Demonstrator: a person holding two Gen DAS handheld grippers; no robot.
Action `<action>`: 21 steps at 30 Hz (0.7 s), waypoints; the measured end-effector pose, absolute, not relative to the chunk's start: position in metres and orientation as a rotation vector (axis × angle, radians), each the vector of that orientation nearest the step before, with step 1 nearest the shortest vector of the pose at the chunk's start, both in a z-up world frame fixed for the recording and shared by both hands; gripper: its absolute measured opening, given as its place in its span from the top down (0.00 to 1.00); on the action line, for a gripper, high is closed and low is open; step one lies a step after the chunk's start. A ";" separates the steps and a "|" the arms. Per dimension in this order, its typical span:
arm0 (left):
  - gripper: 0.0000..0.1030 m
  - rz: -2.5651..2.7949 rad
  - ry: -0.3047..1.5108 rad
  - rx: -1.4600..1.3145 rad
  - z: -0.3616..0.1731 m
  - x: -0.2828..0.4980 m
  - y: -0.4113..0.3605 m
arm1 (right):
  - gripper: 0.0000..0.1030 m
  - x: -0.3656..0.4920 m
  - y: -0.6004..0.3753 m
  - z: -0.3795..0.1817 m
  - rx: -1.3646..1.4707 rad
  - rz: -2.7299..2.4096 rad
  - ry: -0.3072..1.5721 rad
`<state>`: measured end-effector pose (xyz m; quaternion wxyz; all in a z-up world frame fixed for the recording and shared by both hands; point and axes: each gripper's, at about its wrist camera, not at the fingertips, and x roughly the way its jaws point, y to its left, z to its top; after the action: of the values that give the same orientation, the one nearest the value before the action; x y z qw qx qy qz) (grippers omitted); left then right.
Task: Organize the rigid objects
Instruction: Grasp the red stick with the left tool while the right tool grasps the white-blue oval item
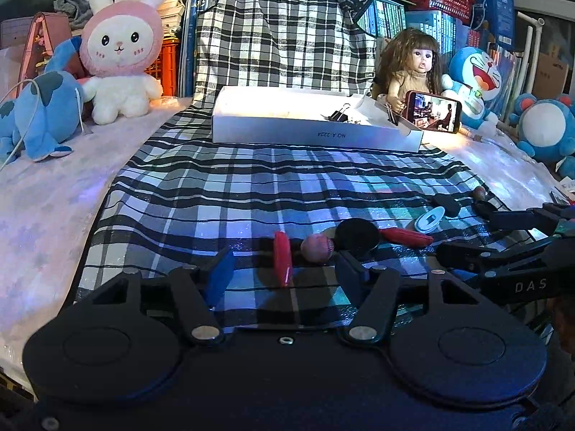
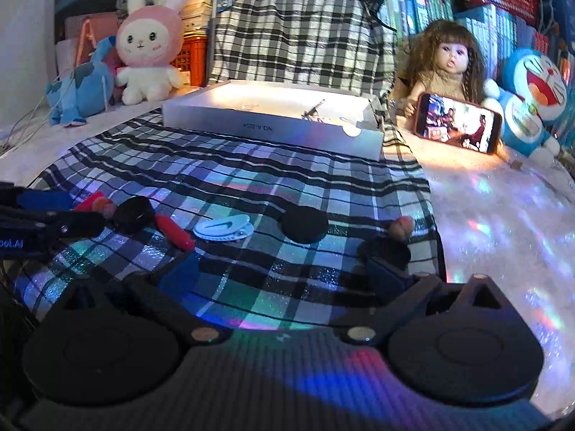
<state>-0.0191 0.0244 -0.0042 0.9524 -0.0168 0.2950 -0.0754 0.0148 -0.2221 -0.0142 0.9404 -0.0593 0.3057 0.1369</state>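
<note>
Small rigid pieces lie on the plaid cloth (image 1: pixel 251 186). In the left wrist view my left gripper (image 1: pixel 284 269) is open around a red disc (image 1: pixel 283 262) standing on edge; a pinkish nut (image 1: pixel 317 248), a black disc (image 1: pixel 357 237), a red flat piece (image 1: pixel 406 237) and a white clip (image 1: pixel 429 219) lie just beyond. In the right wrist view my right gripper (image 2: pixel 284 273) is open and empty; the white clip (image 2: pixel 222 229), a black disc (image 2: pixel 304 224), a nut (image 2: pixel 402 228) and a red piece (image 2: pixel 174 235) lie ahead. A white box (image 1: pixel 316 133) holds binder clips (image 1: pixel 339 112).
Plush toys stand around: a pink rabbit (image 1: pixel 120 54), a blue dinosaur (image 1: pixel 39 111), a doll (image 1: pixel 413 68) holding a phone (image 1: pixel 433 111), and blue cat toys (image 1: pixel 474 82). Books and a draped plaid cloth form the back. My right gripper's arm (image 1: pixel 503 255) shows at the right of the left wrist view.
</note>
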 end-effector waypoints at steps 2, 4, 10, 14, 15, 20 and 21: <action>0.41 -0.150 0.597 -0.028 -0.005 -0.019 0.024 | 0.00 0.016 -0.225 -0.016 -0.091 0.281 0.630; 0.41 -0.145 0.593 -0.024 -0.006 -0.019 0.024 | 0.00 0.017 -0.224 -0.017 -0.096 0.284 0.623; 0.41 -0.140 0.578 -0.003 -0.009 -0.021 0.020 | 0.00 0.017 -0.225 -0.018 -0.089 0.300 0.618; 0.41 -0.143 0.576 0.018 -0.010 -0.020 0.019 | 0.00 0.016 -0.225 -0.019 -0.086 0.303 0.612; 0.41 -0.142 0.575 0.026 -0.010 -0.020 0.018 | 0.00 0.016 -0.224 -0.020 -0.086 0.303 0.610; 0.41 -0.135 0.585 0.014 -0.009 -0.019 0.018 | 0.00 0.014 -0.221 -0.019 -0.085 0.286 0.614; 0.44 -0.132 0.588 0.008 -0.008 -0.019 0.019 | 0.00 0.014 -0.220 -0.018 -0.090 0.287 0.615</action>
<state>-0.0186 0.0191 -0.0083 0.9549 0.0038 0.2898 -0.0652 0.0140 -0.2195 -0.0179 0.9419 -0.0440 0.3018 0.1407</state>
